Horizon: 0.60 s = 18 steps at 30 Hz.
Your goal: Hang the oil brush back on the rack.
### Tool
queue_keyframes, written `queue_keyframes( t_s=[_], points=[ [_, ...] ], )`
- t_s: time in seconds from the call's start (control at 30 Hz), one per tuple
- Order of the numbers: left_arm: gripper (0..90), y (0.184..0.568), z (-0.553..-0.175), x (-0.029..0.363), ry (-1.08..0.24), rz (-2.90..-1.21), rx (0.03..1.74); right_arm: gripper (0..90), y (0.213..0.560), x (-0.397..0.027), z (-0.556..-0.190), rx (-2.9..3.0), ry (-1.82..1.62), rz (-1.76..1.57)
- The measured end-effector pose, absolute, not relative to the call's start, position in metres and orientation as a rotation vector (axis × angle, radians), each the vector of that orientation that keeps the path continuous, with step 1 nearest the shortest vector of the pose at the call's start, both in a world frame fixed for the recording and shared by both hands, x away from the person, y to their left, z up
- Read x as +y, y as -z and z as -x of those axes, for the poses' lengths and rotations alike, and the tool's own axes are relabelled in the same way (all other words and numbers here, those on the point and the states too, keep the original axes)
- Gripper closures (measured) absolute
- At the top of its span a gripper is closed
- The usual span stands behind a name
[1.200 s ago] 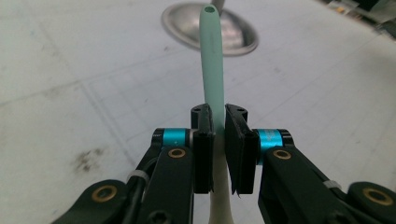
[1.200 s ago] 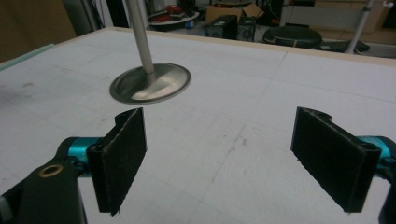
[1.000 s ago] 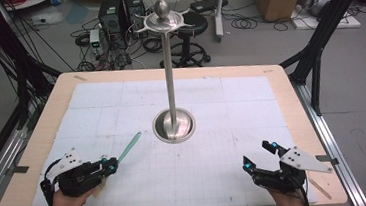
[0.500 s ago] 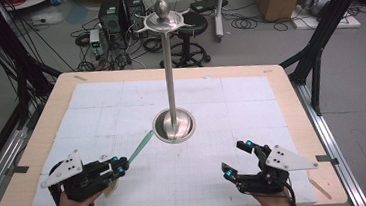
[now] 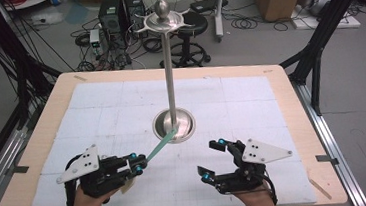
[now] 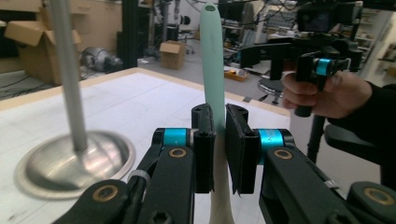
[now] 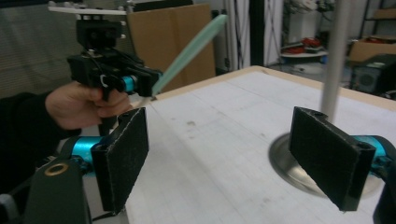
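My high view looks down and forward over the desk; both gripper views sit low, close behind their jaws, sharing the metal stand.

Stand: polished metal, glossy pole and base. Mint stick: smooth matt plastic. Counter: pale wood rim, matt white gridded sheet.

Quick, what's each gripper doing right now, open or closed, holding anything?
Left gripper: closed on the green utensil handle.
Right gripper: open, holding nothing.
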State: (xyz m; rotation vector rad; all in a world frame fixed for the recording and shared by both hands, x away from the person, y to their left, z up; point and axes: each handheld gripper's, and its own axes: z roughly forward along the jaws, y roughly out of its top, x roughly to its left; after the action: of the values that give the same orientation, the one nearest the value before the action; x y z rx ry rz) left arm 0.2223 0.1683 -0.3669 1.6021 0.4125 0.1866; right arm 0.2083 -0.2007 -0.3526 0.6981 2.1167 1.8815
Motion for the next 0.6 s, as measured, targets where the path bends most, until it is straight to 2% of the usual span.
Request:
queue_keyframes(
  t_s=[0.6],
  points=[
    [81.3,0.367,-0.201,0.136,-0.076,-1.611,0.282,24.6,0.353,-0.174,-0.201,2.186,-2.01,-0.576]
  ],
)
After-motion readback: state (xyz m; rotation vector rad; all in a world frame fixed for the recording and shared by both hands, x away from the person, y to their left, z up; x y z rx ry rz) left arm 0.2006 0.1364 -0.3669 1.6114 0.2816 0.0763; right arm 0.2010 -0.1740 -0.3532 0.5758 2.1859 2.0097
